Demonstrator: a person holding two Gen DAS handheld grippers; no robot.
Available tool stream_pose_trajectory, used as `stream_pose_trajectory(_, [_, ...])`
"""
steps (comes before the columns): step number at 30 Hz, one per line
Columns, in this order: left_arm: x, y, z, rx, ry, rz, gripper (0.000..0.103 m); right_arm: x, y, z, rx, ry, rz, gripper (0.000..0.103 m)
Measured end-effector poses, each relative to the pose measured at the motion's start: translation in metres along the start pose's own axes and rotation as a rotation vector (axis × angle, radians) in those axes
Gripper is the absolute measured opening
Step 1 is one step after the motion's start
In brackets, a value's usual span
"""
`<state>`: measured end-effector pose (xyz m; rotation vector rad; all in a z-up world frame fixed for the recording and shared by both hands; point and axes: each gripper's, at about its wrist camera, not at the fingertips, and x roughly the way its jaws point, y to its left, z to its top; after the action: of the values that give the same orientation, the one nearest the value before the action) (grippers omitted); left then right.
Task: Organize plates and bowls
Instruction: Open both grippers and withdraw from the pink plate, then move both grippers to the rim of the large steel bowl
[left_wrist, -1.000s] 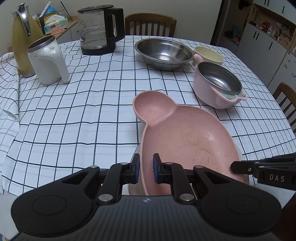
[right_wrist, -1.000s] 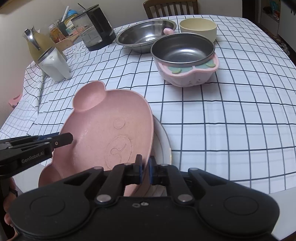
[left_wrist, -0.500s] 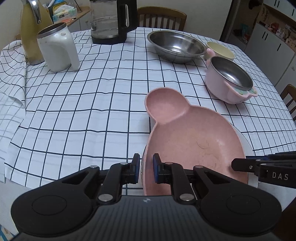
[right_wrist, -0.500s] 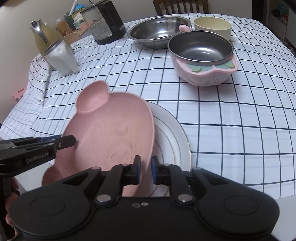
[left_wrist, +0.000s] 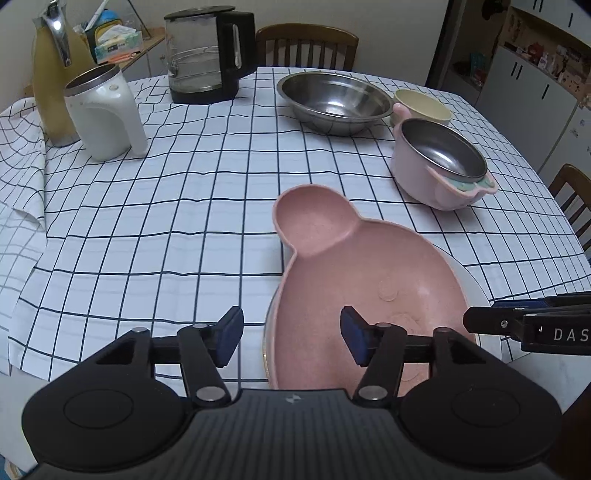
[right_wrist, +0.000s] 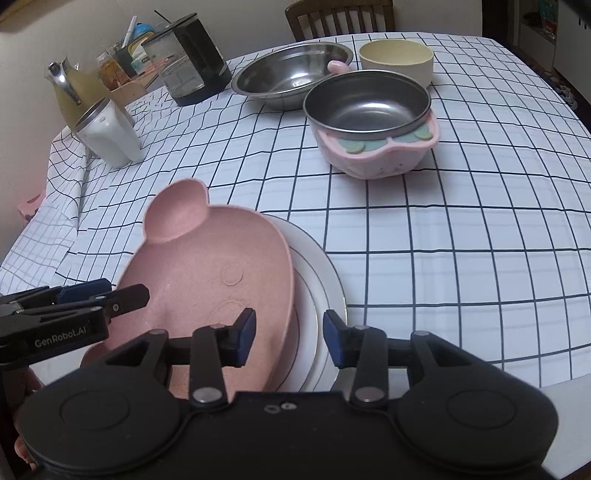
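Observation:
A pink bear-shaped plate (left_wrist: 369, 273) lies on a white plate (left_wrist: 469, 280) at the table's near edge. My left gripper (left_wrist: 291, 334) straddles the pink plate's left rim; its jaws are opening and the pads stand clear of the rim. In the right wrist view the pink plate (right_wrist: 207, 266) sits toward the left of the white plate (right_wrist: 317, 288). My right gripper (right_wrist: 290, 332) straddles the pink plate's right rim, its jaws opening too, pads off the rim. Farther back stand a steel bowl (left_wrist: 334, 99), a cream bowl (left_wrist: 423, 105) and a pink bowl with a steel insert (left_wrist: 439, 158).
A white kettle (left_wrist: 105, 114), a yellow thermos jug (left_wrist: 55, 70) and a glass coffee pot (left_wrist: 207, 55) stand at the back left on the checked tablecloth (left_wrist: 166, 229). Wooden chairs stand behind the table (left_wrist: 306, 44) and at its right (left_wrist: 572, 199).
Both grippers went from shut on the pink plate's rims to open. The tilted pink plate came down flat onto the white plate.

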<state>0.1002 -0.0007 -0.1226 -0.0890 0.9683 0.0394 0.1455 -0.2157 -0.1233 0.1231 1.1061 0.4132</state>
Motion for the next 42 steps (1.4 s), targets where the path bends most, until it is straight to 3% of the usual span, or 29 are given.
stream_pose_trajectory(14, [-0.031,-0.020,0.009,0.034,-0.091,-0.025,0.057,-0.035,-0.002,-0.001,-0.017,-0.050,0.016,0.052])
stream_pose_trajectory(20, [-0.052,-0.036,0.030,0.045,-0.177,-0.052,0.069,-0.065,0.002,0.013,-0.076,-0.113,0.012,0.065])
stream_pose_trajectory(23, [-0.057,-0.044,0.047,0.042,-0.204,-0.056,0.071,-0.079,0.003,0.031,-0.111,-0.157,0.007,0.077])
stream_pose_trajectory(25, [-0.057,-0.049,0.060,0.039,-0.220,-0.059,0.077,-0.086,0.002,0.046,-0.138,-0.189,0.001,0.082])
stream_pose_trajectory(31, [-0.042,-0.065,0.104,0.016,-0.273,-0.023,0.078,-0.089,-0.008,0.098,-0.203,-0.251,-0.028,0.101])
stream_pose_trajectory(42, [0.006,-0.079,0.184,-0.075,-0.285,0.075,0.078,-0.057,-0.038,0.191,-0.321,-0.243,-0.027,0.103])
